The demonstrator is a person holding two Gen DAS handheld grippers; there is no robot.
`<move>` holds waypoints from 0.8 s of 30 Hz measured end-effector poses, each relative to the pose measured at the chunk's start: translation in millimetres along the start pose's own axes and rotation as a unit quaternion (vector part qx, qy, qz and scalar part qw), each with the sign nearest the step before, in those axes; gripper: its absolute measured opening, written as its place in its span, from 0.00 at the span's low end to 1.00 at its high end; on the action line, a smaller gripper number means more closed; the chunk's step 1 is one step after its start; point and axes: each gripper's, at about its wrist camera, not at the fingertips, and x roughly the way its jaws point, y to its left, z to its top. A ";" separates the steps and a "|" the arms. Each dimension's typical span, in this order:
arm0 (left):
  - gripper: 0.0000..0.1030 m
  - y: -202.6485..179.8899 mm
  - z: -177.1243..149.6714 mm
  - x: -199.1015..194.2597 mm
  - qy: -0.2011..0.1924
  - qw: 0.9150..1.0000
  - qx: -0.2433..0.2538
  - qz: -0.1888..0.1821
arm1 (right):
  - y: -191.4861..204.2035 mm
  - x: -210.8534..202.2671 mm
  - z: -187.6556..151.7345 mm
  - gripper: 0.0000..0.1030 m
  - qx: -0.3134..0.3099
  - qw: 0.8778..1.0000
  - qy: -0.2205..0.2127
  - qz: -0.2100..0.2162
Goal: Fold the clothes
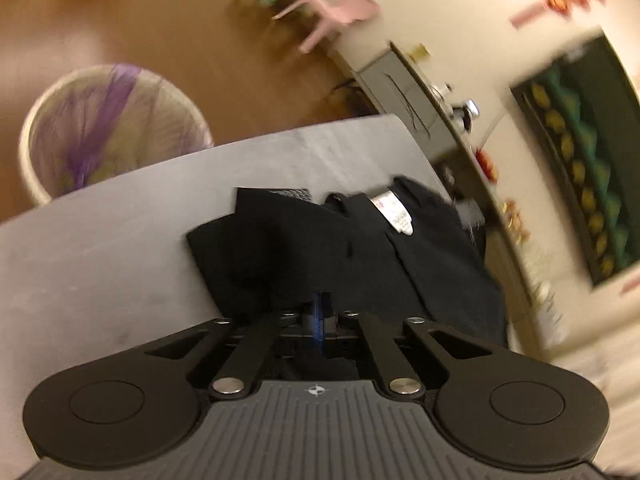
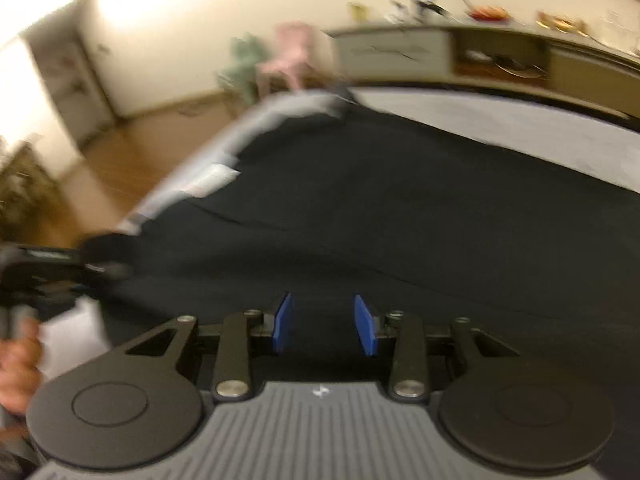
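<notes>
Left gripper: clenched, blue pads pressed together at lower centre of the left wrist view, with a bunched edge of the black garment pinched between them. Garment fanning away from the pads toward centre and right of that frame, lying on the grey table; white label visible on the cloth right of centre. Laundry basket in upper left, beyond the table's far edge; no part in the coming move.

Right gripper: released, blue pads standing apart at lower centre of the right wrist view, nothing between them. Black cloth filling the middle of that frame, directly ahead of and below the parted pads, spread from lower left up to the right edge. Long axis hard to fix under motion blur; apparently running from lower left toward upper right of the frame. Left gripper visible at left edge of this view, with a hand on its handle.

Deciding relation, as a judgement: cloth just in front of the free right pads, while the left side already has its edge secured. Right hand therefore better placed for the next pinch, probably on the near hem, to carry a fold across the long axis. Contact between right pads and cloth: cannot be told.
</notes>
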 end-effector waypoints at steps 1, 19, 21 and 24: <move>0.01 -0.1 1.1 -4.6 -0.009 1.000 -0.003 0.009 | -15.4 -5.1 -5.3 0.33 0.010 1.000 0.009 -0.009; 0.01 -61.4 -28.1 -5.6 -0.046 0.980 0.140 0.137 | -359.8 -254.1 -174.7 0.35 0.195 0.927 -0.001 -0.319; 0.01 -71.6 -34.4 -16.0 -0.078 0.969 0.165 0.167 | -372.3 -264.9 -183.4 0.35 0.222 0.915 -0.009 -0.337; 0.07 -105.4 -60.6 -32.8 -0.077 0.963 0.229 0.117 | -359.1 -260.9 -179.8 0.28 0.201 0.914 -0.030 -0.351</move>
